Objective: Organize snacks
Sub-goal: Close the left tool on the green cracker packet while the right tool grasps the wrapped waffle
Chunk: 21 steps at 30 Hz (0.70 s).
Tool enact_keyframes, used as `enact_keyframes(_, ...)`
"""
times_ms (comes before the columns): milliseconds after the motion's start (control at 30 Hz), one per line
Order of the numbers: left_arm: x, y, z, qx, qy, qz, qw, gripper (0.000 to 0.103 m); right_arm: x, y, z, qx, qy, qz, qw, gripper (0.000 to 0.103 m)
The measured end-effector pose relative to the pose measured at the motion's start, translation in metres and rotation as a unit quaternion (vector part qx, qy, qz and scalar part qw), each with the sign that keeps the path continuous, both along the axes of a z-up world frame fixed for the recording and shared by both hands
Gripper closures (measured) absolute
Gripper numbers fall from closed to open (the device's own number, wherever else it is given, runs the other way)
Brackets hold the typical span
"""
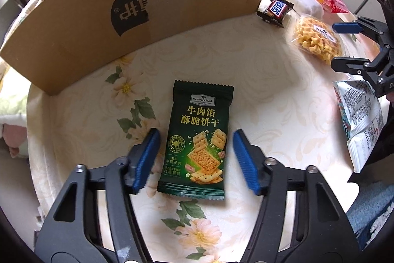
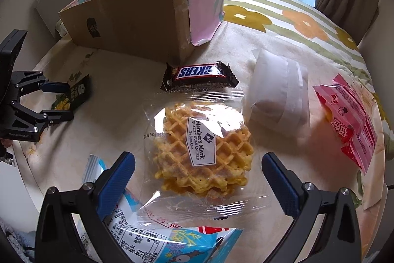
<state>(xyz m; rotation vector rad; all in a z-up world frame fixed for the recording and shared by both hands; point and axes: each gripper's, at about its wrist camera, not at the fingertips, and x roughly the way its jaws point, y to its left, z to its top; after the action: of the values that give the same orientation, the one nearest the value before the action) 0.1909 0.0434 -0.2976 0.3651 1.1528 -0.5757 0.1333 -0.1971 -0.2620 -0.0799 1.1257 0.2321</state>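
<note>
- Two grippers hang over snacks on a flowery tablecloth (image 1: 81, 115), and each camera looks down past its own fingers.
- Left wrist view: the left gripper (image 1: 195, 159) points down at a green cracker pack (image 1: 197, 139). The pack lies flat between the two blue pads (image 1: 147, 159). A small gap shows on each side, so the pads are partly open and do not squeeze it yet.
- The pack looks light and thin. The wrapper is probably slippery, and the crackers inside could snap. I think a soft pinch across the two long sides, near the middle, is best.
- Just past the fingertips stands the side of a cardboard box (image 1: 172, 16). This view does not show what is in it.
- Off to the right of this tool are a Snickers bar (image 1: 277, 10) and the right gripper (image 1: 344, 46).
- Right wrist view: the right gripper (image 2: 198, 179) is wide open and holds nothing. A waffle in a clear bag (image 2: 204, 147) lies between its fingers, with room on both sides.
- The waffle looks soft and light, and its bag is crinkly and slick. I would hold it across the middle of the waffle, not by the loose bag edge.
- Only this view shows snacks already inside the open box (image 2: 147, 16).
- Beyond the waffle lie the Snickers bar (image 2: 199, 77), a white pack (image 2: 280, 95) and a pink pack (image 2: 349, 120). A blue and white bag (image 2: 147, 236) lies under the near finger.
- Far to the left, the left gripper (image 2: 59, 101) sits over the green pack (image 2: 78, 93).
</note>
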Motion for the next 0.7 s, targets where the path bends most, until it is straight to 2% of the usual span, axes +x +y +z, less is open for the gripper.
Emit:
enact_keyframes(100, 0.004, -0.003, 0.001, 0.003, 0.006, 0.0, 1.0, 0.059, 0.002, 0.002, -0.001, -0.005, 0.004, 0.008, 1.0, 0.0)
enact_keyframes(167, 0.003, -0.003, 0.003, 0.004, 0.008, 0.0, 1.0, 0.06, 0.003, 0.003, 0.0, -0.004, 0.005, 0.008, 1.0, 0.0)
enact_keyframes(700, 0.007, 0.003, 0.007, -0.012, 0.02, 0.023, 0.9995, 0.062, 0.02, 0.005, -0.018, -0.011, 0.034, 0.011, 0.999, 0.0)
